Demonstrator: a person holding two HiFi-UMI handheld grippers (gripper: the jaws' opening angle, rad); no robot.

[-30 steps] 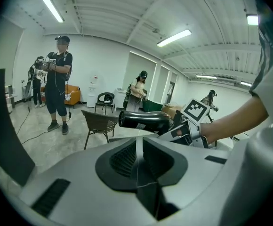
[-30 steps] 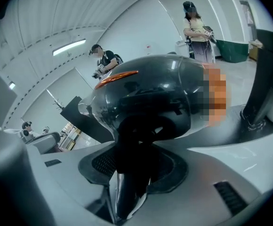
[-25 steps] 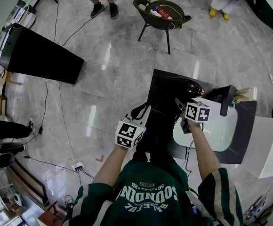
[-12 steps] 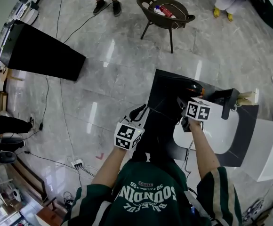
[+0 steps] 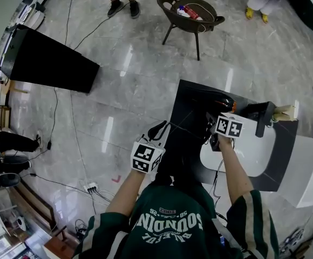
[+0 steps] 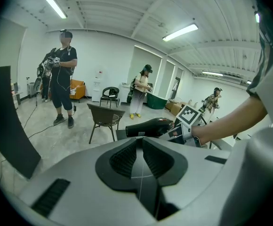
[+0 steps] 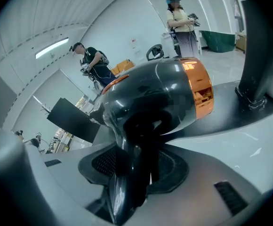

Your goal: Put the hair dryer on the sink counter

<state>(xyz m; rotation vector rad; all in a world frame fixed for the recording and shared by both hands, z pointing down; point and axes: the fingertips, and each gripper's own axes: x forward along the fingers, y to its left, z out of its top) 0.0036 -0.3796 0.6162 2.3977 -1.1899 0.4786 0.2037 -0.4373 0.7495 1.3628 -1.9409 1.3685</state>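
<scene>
A black hair dryer with an orange band hangs over the black sink counter, beside the white basin. My right gripper is shut on its handle. In the right gripper view the handle fills the gap between the pads and the body points right. I cannot tell whether the dryer touches the counter. My left gripper hovers at the counter's near left edge. Its jaws stand together with nothing seen between them. A thin cord runs from the dryer toward it.
A black faucet rises at the basin's far side. On the tiled floor beyond stand a dark chair with items on its seat and a black slanted panel. People stand farther off. Cables and a power strip lie at the left.
The right gripper and the hair dryer have drifted slightly to the right over the counter. The left gripper has stayed where it was.
</scene>
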